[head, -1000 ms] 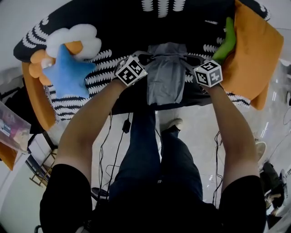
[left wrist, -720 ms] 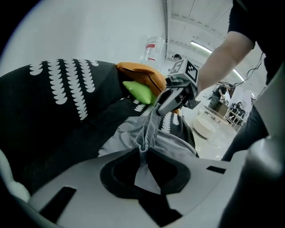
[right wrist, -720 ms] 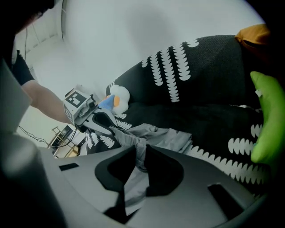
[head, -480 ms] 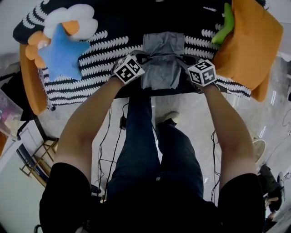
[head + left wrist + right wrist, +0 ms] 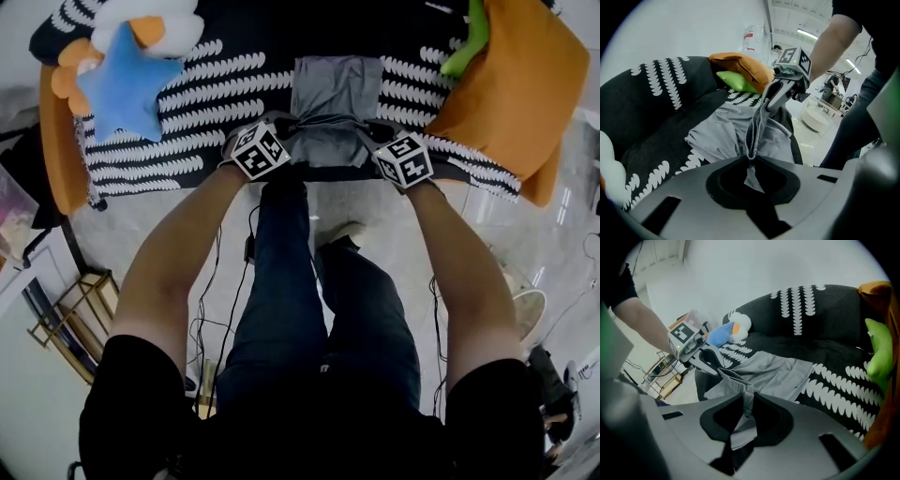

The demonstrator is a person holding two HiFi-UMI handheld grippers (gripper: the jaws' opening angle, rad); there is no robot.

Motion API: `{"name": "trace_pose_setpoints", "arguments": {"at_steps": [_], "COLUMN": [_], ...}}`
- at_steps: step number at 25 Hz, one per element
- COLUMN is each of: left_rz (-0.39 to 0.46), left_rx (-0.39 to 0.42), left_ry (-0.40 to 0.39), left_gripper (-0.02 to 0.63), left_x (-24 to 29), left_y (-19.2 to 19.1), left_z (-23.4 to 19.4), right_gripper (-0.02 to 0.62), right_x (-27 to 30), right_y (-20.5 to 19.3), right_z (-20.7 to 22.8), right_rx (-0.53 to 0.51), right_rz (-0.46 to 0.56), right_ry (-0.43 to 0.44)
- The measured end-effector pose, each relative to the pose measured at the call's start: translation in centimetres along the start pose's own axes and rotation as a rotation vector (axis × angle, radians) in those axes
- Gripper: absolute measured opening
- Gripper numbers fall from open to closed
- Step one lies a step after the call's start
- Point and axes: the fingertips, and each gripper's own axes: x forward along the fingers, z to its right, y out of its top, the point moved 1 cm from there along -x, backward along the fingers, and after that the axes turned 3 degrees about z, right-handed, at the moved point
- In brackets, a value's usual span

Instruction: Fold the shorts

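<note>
Grey shorts [image 5: 335, 94] pinched at near edge by left gripper [image 5: 750, 158] and right gripper [image 5: 746, 401], both clamped on cloth. Risk: thin pinch lost under uneven pull, and fold dragged off sofa [image 5: 178, 103] front.

The shorts [image 5: 336, 94] are thin matt cloth; sofa cover [image 5: 187, 127] perhaps coarser weave; blue star [image 5: 122, 84] plush.

A black sofa [image 5: 178, 141] printed with white leaf shapes carried the soft things. At its left end a blue star plush [image 5: 127, 84] lay overlapping a white-and-orange plush [image 5: 155, 23]. At the right end sat an orange cushion [image 5: 511, 89], with a green piece [image 5: 466, 52], possibly a toy, at its inner edge. Cables [image 5: 208, 309] trailed over the pale floor [image 5: 122, 220], and a wooden rack [image 5: 66, 328] stood to the left.
</note>
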Motion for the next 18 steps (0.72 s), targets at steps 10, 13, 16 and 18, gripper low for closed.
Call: {"name": "trace_pose_setpoints", "arguments": {"at_steps": [10, 13, 16, 18], "left_rz": [-0.029, -0.057, -0.096, -0.119], "left_rx": [0.013, 0.041, 0.071, 0.075], "left_ry": [0.014, 0.011, -0.004, -0.023], "left_gripper": [0.049, 0.048, 0.049, 0.049], "left_x": [0.1, 0.1, 0.5, 0.9], "left_y": [-2.7, -3.9, -5.0, -5.3], "left_z": [3.1, 4.0, 5.3, 6.1], "right_gripper": [0.058, 0.061, 0.080, 0.101], "right_x": [0.2, 0.4, 0.6, 0.6], "right_y": [-2.8, -3.9, -5.5, -6.9], "right_z": [-3.8, -5.1, -5.7, -5.8], "right_rx": [-0.178, -0.253, -0.338, -0.388], "right_rz": [-0.076, -0.114, -0.169, -0.221], "right_ry": [0.045, 0.063, 0.053, 0.040]}}
